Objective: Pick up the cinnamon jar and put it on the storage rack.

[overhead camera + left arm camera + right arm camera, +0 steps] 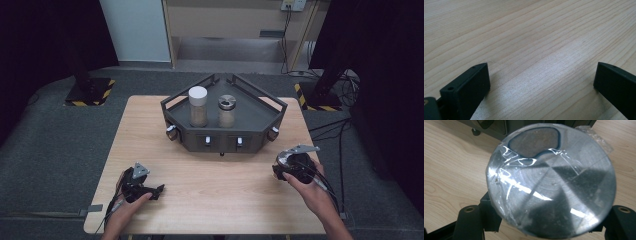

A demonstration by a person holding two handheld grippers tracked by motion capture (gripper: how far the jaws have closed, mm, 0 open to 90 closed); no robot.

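right gripper (pixel 284 165) clamps a shaker jar by its shiny metal lid (pixel 551 180), above the table (pixel 210 200) near the tray (pixel 225 137). slick, rigid lid; grip its rim squarely. left gripper (pixel 150 191) gapes empty.

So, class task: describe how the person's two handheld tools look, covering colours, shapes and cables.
Both are black. The left tool has a grey three-cornered plate on top, two blocky flat-faced jaws with small screw holes, and a cable trailing back along the forearm. The right tool has the same grey plate and dark cables. No sleeves are visible on the forearms.

Grey rack (pixel 260 131) (white-capped jar (pixel 198 106) inside)
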